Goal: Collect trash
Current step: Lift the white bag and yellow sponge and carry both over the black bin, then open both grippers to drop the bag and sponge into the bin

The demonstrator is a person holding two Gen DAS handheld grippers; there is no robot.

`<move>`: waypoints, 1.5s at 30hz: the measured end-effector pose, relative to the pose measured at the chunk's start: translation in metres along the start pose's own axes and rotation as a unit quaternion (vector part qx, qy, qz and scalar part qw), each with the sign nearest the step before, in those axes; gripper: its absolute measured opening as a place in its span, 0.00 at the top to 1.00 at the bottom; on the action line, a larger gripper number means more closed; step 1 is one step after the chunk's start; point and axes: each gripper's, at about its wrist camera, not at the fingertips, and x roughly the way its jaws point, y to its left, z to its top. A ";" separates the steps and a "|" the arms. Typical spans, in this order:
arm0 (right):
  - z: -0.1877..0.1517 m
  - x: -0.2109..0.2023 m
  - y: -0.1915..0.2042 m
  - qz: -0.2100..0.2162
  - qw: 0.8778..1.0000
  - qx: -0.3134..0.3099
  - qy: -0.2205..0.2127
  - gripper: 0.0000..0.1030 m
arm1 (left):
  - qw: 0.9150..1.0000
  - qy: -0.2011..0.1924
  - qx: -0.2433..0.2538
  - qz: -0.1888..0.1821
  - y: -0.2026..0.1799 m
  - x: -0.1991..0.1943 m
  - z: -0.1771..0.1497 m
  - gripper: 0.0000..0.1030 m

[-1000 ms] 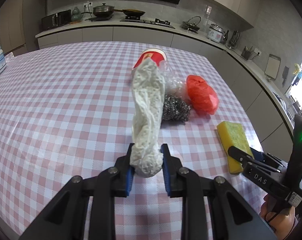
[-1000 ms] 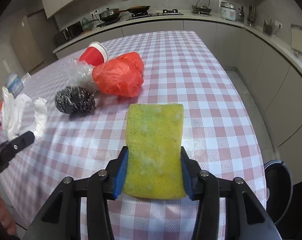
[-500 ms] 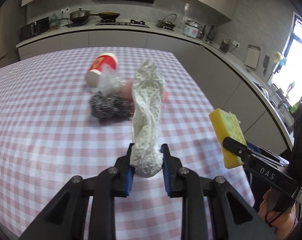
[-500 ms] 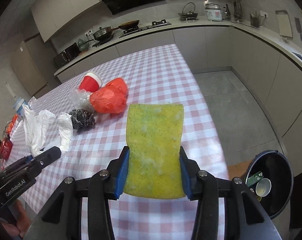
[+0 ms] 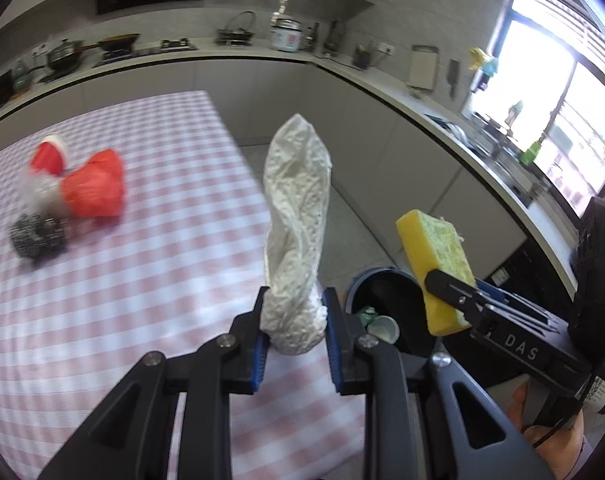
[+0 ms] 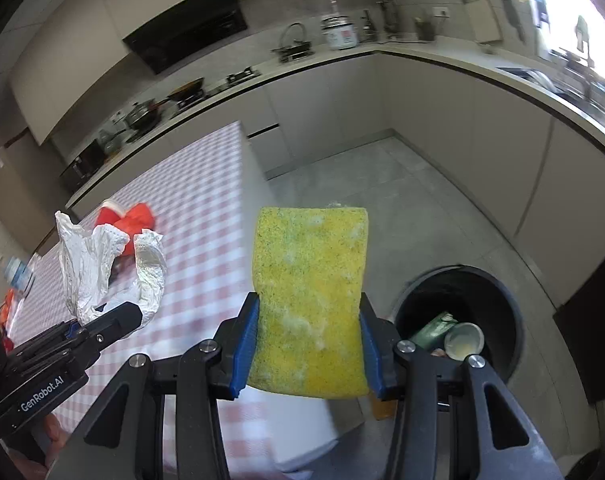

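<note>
My left gripper (image 5: 295, 320) is shut on a crumpled white plastic bag (image 5: 296, 216) that stands up between its blue pads, near the table's right edge. My right gripper (image 6: 307, 344) is shut on a yellow-green sponge (image 6: 308, 300), held upright above the table corner. A round black trash bin (image 6: 458, 320) stands on the floor beside the table, holding a green packet and a paper cup. In the left wrist view the bin (image 5: 386, 292) lies just beyond the bag, and the sponge (image 5: 436, 264) is to the right in the right gripper (image 5: 448, 300). The bag (image 6: 102, 268) and left gripper (image 6: 102, 320) show at the left of the right wrist view.
On the pink checked table (image 5: 122, 280) lie an orange plastic bag (image 5: 94, 192), a red paper cup (image 5: 48, 156), clear wrap and a steel scourer (image 5: 36, 236). Grey floor (image 6: 382, 184) lies between table and kitchen counters. A person's hand (image 5: 550, 436) grips the right handle.
Both grippers have swung right from over the table toward its edge, carrying the bag and sponge. The bin has come into view below them; the remaining trash has slid left.
</note>
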 end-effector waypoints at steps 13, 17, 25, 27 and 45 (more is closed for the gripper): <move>-0.021 -0.040 -0.141 -0.069 0.994 0.082 -0.003 0.53 | 0.994 0.053 0.069 -0.070 -0.121 0.070 -0.004 0.74; -0.030 -0.033 -0.175 -0.075 0.993 0.095 0.010 0.53 | 0.992 0.079 0.073 -0.071 -0.141 0.096 -0.013 0.74; -0.040 0.014 -0.219 -0.060 0.991 0.105 0.054 0.53 | 0.990 0.120 0.064 -0.044 -0.162 0.149 -0.029 0.74; -0.042 0.025 -0.227 -0.055 0.991 0.102 0.064 0.52 | 0.989 0.129 0.058 -0.036 -0.160 0.159 -0.035 0.74; -0.032 0.107 -0.252 -0.024 0.991 0.060 0.118 0.29 | 0.989 0.144 -0.012 0.010 -0.148 0.200 -0.049 0.41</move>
